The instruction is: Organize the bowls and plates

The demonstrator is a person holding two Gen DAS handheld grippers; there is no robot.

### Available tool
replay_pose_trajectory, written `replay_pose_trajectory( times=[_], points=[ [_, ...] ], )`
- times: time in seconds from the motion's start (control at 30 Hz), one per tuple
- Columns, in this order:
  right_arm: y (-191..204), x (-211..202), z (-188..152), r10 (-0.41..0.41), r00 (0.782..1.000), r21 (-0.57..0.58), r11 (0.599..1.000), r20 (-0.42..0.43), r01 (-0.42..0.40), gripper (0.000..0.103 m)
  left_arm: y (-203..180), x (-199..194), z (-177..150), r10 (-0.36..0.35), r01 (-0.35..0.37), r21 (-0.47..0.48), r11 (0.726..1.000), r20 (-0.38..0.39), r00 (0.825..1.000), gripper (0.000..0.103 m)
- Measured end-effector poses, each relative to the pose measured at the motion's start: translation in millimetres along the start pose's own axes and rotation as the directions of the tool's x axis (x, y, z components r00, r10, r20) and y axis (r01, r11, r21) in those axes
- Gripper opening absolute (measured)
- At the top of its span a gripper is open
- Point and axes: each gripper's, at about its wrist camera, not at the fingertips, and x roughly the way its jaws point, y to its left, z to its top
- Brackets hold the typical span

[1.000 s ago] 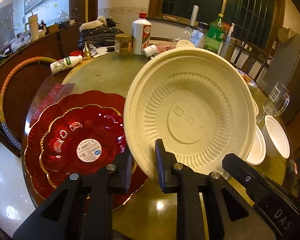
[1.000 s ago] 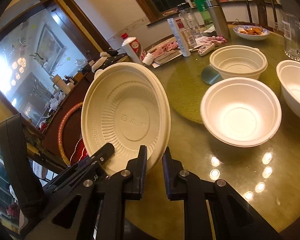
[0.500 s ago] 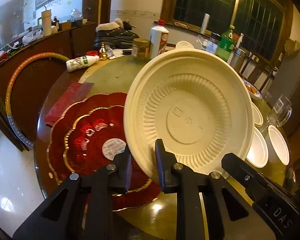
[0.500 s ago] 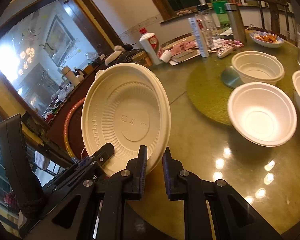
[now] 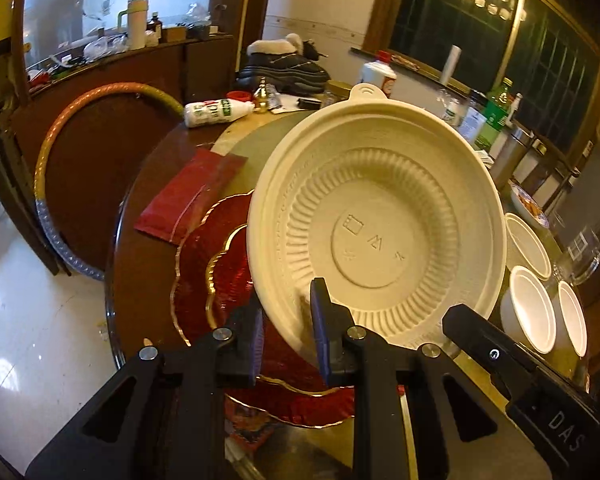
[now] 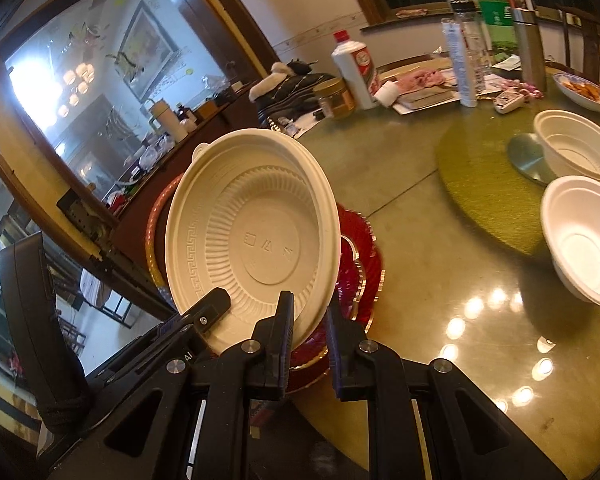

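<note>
Cream-coloured and ribbed, the round moulded-pulp plate [image 5: 376,236] stands tilted on edge above the near left part of the round glass-topped table [image 6: 440,280], its embossed face turned toward me. I hold it with both tools. My left gripper [image 5: 288,332] pinches the plate's near rim, one finger in front of the rim and one behind it, jaws narrow around the thin edge. My right gripper [image 6: 308,332] grips the same near rim further to the right, also closed down on the edge; in the left wrist view its black body shows at the lower right.

Under and behind the plate lie the red scalloped gold-edged glass plates [image 5: 220,276], stacked flat on the table, the smaller on the larger. I cannot tell whether the cream plate touches them. A dark red flat packet [image 5: 188,200] lies just beyond them to the left.

Well apart on the right stand three white disposable bowls; the nearest white bowl [image 6: 584,240] sits upright on the bare glass, and a ribbed cream bowl [image 6: 580,144] stands beyond it on the green round mat [image 6: 480,184]. Bottles and clutter crowd the far side.
</note>
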Motion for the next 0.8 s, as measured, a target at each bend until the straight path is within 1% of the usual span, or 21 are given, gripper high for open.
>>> replay_pose_trajectory(
  times=[0.37,0.8],
  points=[
    [2,23,-3,-0.003,0.998,-0.005,1.000,-0.066,0.002,0.015,12,18,-7,0.017,-0.019,-0.031,0.999,-0.071,0.997,0.020],
    [-1,36,-5,-0.010,0.994,-0.005,1.000,-0.108,0.009,0.015,15,28,-13,0.024,-0.028,-0.033,0.999,-0.109,0.994,0.020]
  ],
)
